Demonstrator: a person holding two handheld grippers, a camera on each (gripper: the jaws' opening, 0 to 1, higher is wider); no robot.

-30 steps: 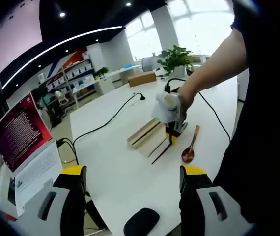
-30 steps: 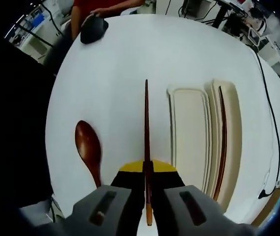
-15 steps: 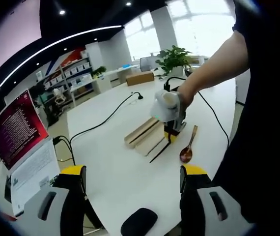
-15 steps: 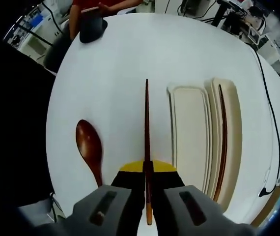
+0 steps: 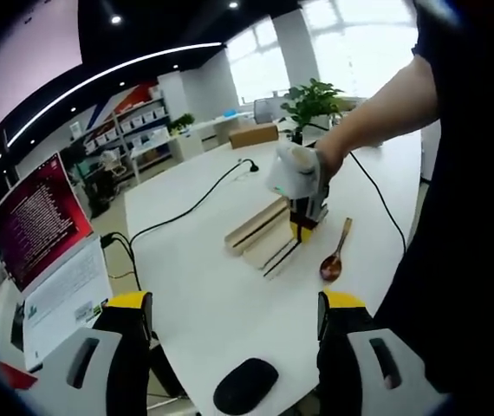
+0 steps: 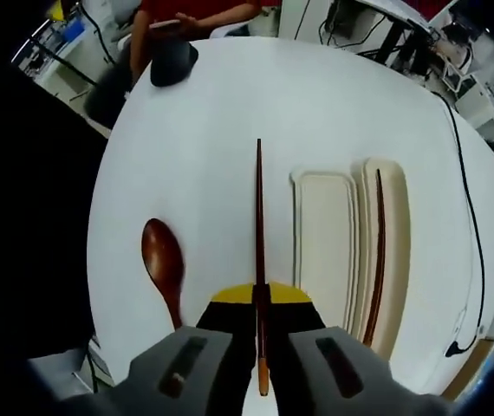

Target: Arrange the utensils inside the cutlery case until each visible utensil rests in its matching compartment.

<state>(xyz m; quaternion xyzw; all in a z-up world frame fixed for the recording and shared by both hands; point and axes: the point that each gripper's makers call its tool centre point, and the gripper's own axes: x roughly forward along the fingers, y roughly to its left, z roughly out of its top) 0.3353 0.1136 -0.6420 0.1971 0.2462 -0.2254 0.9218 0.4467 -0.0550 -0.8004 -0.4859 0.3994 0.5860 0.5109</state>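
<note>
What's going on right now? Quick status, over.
Right gripper shut on a chopstick, beside the case. Left gripper open, empty. Second chopstick in the narrow slot; spoon on the table. Nothing in the way.

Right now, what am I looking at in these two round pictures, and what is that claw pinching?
No robot here: a person holds a two-jaw claw in each hand, with a fisheye camera riding on each. The right gripper view looks down its own right claw, shut on a dark chopstick above the white table. Beside it lie a wooden spoon and a pale cutlery case, whose narrow slot holds a second chopstick. The left gripper view looks across the table from farther off; its left claw is open and empty, a black mouse just ahead.
</note>
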